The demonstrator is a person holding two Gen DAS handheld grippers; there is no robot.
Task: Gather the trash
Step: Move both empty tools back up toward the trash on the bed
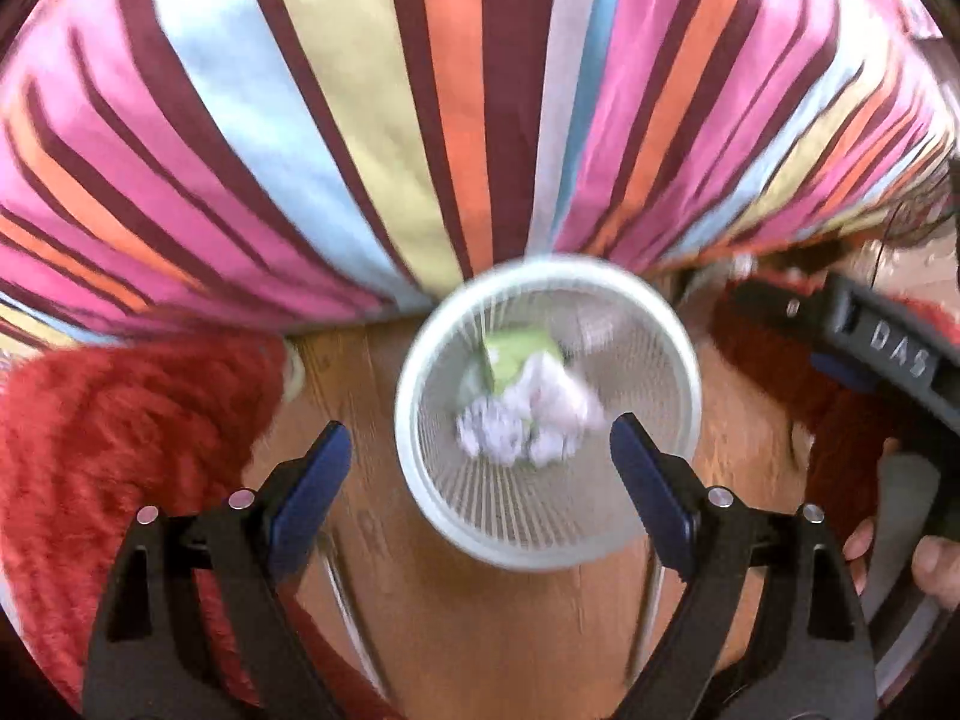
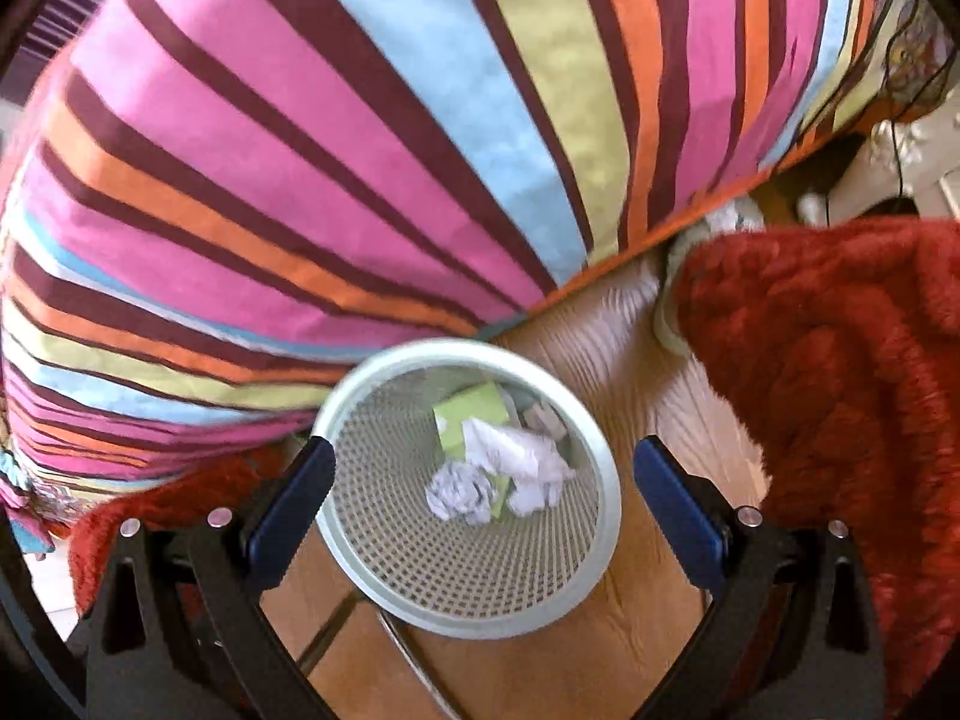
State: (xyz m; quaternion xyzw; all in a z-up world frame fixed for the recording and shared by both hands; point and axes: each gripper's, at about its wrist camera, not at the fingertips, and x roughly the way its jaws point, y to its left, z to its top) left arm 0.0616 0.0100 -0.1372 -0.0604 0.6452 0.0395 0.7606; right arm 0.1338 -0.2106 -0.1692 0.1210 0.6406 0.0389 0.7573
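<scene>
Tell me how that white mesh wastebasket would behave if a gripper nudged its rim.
The wastebasket looks like thin perforated plastic, so probably light and easy to slide on the smooth wooden floor. It holds only crumpled paper and a green carton, so little ballast: a high push might tip it.

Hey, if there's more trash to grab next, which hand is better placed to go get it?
Neither has an edge. The left gripper and right gripper both hang open and empty above the mesh bin, where the crumpled paper already lies. No loose trash shows elsewhere.
</scene>
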